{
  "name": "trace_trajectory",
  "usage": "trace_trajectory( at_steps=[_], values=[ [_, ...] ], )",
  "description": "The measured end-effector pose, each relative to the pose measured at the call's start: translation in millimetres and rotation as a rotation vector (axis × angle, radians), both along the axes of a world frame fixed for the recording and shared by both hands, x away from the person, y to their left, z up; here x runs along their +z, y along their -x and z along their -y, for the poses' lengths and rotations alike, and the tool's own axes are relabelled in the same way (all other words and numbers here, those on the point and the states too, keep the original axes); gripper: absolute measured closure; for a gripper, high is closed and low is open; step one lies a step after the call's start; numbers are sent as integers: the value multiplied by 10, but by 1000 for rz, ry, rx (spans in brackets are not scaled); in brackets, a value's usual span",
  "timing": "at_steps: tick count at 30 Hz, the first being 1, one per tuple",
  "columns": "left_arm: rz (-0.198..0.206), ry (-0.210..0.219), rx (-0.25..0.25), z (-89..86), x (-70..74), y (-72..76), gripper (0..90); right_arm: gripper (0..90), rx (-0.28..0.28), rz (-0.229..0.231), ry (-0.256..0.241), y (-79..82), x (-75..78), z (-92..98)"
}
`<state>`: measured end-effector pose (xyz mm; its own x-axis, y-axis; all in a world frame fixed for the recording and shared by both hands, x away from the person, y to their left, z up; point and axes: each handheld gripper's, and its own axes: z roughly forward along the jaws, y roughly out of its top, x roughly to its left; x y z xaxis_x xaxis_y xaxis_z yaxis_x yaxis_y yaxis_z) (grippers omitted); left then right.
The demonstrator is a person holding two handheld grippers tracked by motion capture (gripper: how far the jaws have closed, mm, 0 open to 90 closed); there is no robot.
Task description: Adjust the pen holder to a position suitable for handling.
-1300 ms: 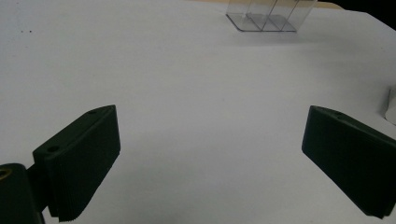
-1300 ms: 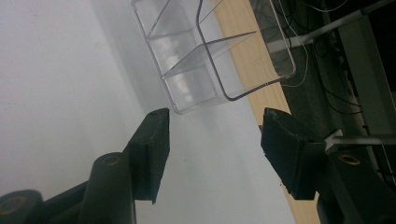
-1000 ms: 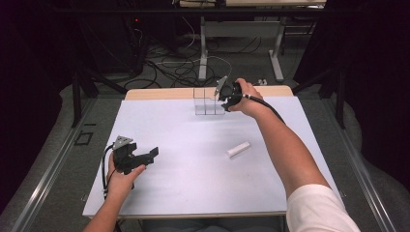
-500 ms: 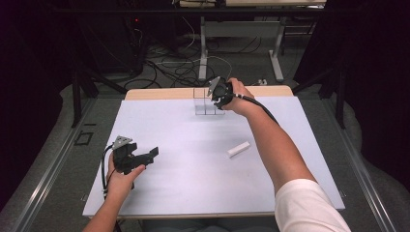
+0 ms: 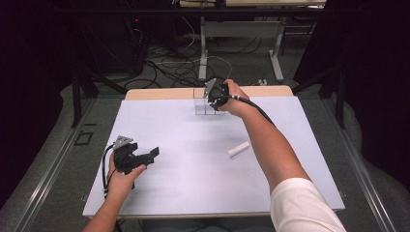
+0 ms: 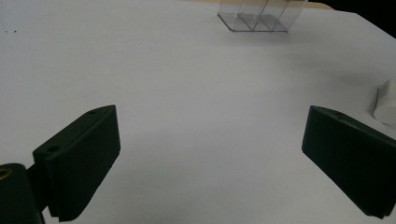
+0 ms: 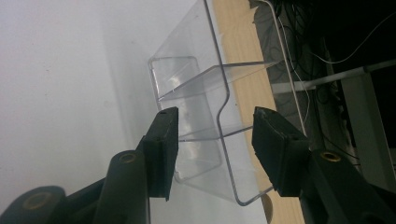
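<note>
White table sheet (image 5: pixel 193 159) spread out under me, pale wooden edge (image 5: pixel 164 93) showing along the far side. My right arm stretches across to the far middle of the sheet, and there's the clear acrylic divider box (image 5: pixel 205 103), upright near that wooden strip, its thin partitions splitting it into compartments. My right gripper (image 7: pixel 215 140) is on it: jaws apart, one either side of the box's near wall, that wall standing between the pads, neither pad pressed against it that I can tell. Down at the near left, my left gripper (image 5: pixel 137 158) hangs just over the bare sheet, jaws spread wide, nothing between them. And the small one: a white cylinder (image 5: pixel 239 149) lying on its side right of centre, well apart from both grippers.
</note>
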<state>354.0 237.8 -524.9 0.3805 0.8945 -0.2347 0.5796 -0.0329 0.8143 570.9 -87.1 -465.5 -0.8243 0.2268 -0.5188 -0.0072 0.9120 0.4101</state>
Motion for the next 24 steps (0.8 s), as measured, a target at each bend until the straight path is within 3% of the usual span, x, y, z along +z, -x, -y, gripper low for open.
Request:
trace_trajectory(
  at_steps=[4,7,13,17,24],
  values=[
    [-1,-1,2,0,-2,2,43,517,12,3,-23,-20,-50,-28],
    [-1,-1,1,3,-3,2,43,519,9,-8,-9,-26,-49,-41],
    [2,7,2,-2,1,5,43,537,-4,-17,-84,-53,-85,-103],
    [2,9,-2,-10,3,7,43,551,-11,-61,-78,-42,-81,-136],
    [5,9,0,-19,7,14,45,576,-17,-55,-109,-55,-122,-159]
  ],
)
